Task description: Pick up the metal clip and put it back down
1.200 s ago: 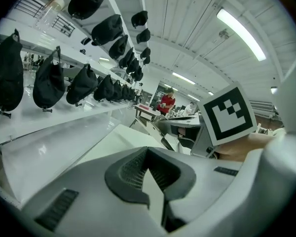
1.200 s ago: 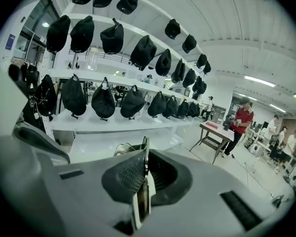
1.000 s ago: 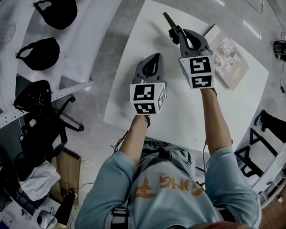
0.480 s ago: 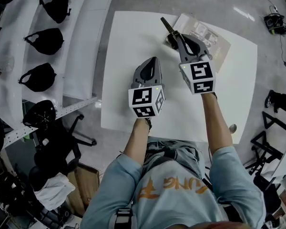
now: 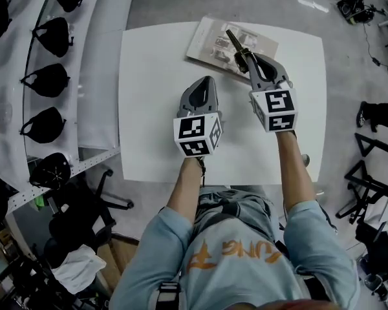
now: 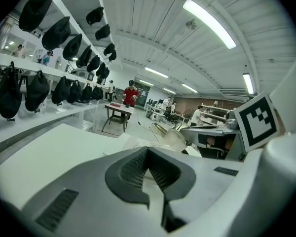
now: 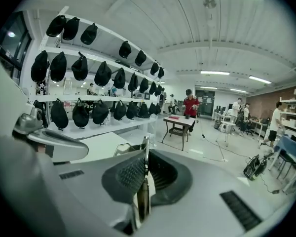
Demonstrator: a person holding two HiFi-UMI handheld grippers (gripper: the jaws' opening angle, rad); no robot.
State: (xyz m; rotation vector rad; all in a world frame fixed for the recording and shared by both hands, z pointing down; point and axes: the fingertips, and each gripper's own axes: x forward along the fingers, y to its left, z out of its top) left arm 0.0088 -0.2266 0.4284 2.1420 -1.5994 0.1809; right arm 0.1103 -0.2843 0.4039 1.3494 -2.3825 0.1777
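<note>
A person in a light blue shirt (image 5: 236, 263) stood at a white table (image 5: 155, 108), arms stretched forward with a gripper in each hand. The left gripper (image 5: 206, 81) was held over the middle of the table. Its jaws were brought together at the tips, and its own view showed nothing between them. Just to its right and slightly farther forward, the right gripper (image 5: 243, 57) was clamped tight on the metal clip (image 5: 233, 41), a thin dark strip. The strip ran up between the ribbed pads (image 7: 130, 174) and stuck out beyond the jaw tips. The clip was held up off the table. From the head view, its free end showed over a flat printed packet (image 5: 210, 44) that lay near the table's far edge. The gripper's marker cube (image 5: 277, 109) faced the camera. To the person's left, beyond the table, white shelving (image 5: 10, 108) carried a row of dark bags (image 5: 46, 81). An office chair (image 5: 84, 202) stood beside the table's near left corner. Farther out in the hall, the gripper views showed more tables and several people under long ceiling lights.
</note>
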